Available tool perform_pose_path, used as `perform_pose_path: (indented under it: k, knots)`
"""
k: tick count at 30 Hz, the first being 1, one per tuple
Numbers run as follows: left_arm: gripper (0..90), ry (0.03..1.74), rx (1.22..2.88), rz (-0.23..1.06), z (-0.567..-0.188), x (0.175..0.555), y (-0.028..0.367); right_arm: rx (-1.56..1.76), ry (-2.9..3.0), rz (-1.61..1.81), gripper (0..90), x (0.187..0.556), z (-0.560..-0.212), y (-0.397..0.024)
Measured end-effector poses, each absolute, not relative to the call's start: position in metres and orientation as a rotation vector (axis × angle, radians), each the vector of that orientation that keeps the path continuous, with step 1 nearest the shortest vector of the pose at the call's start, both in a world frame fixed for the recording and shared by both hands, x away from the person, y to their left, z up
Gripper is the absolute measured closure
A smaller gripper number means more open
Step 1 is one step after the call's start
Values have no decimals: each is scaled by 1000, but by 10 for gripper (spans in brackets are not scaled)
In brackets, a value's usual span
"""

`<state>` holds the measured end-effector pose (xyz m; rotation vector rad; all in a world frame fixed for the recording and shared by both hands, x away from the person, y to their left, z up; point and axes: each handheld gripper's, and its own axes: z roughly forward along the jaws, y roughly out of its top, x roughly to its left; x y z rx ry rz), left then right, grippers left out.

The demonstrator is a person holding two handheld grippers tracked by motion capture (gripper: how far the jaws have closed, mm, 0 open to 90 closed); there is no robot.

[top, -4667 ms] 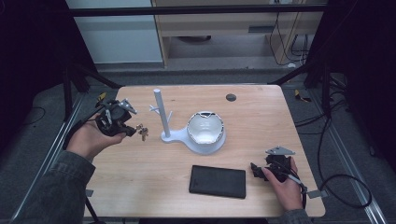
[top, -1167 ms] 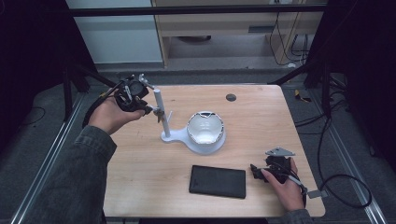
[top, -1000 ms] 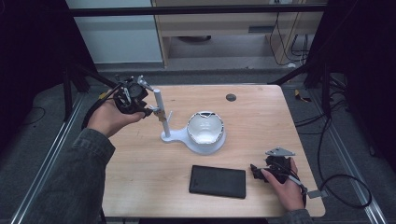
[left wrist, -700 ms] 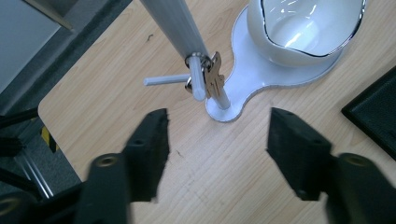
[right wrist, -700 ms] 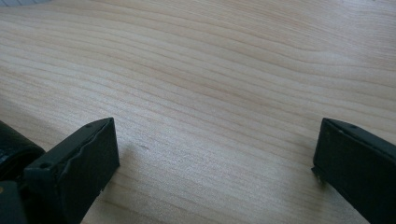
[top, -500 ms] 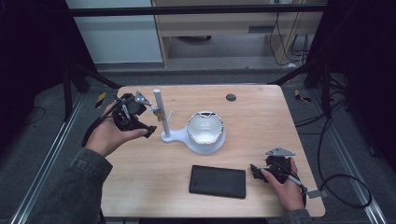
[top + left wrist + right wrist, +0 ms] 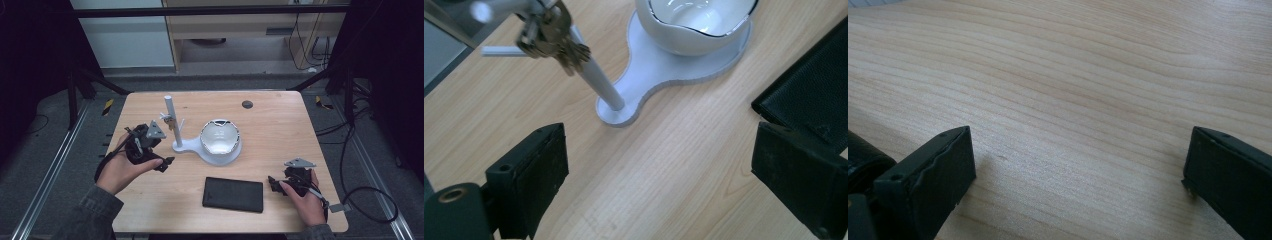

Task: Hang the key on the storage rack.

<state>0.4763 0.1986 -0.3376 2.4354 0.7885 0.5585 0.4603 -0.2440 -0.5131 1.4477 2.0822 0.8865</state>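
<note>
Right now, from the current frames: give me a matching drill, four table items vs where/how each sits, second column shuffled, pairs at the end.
Things
1. keys
2. white bowl
3. black wallet
4. left gripper

Places or states
A. lies flat on the wood near the table's front edge, between the two hands
B. sits on the wide end of the white stand's base
C. hang from a peg on the stand's post
D. jaws wide apart, nothing between them, over bare wood short of the stand

Pairs: 1-C, 2-B, 3-A, 4-D
</note>
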Motion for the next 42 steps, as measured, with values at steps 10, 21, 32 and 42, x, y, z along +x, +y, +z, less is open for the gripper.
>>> perform_pose_path:
  k: [10,21,32,42]
  knots:
    - [80,774,2375,482,-376,456,189,1451,2077,887,4,460,-513,-244]
    - [69,726,2369,400,-408,454,169,1457,2077,894,9,458,-513,-245]
    - [73,675,2367,360,-431,461,150,1445,2079,894,14,458,-513,-247]
    - [87,659,2334,341,-447,466,142,1406,2085,914,46,446,-505,-249]
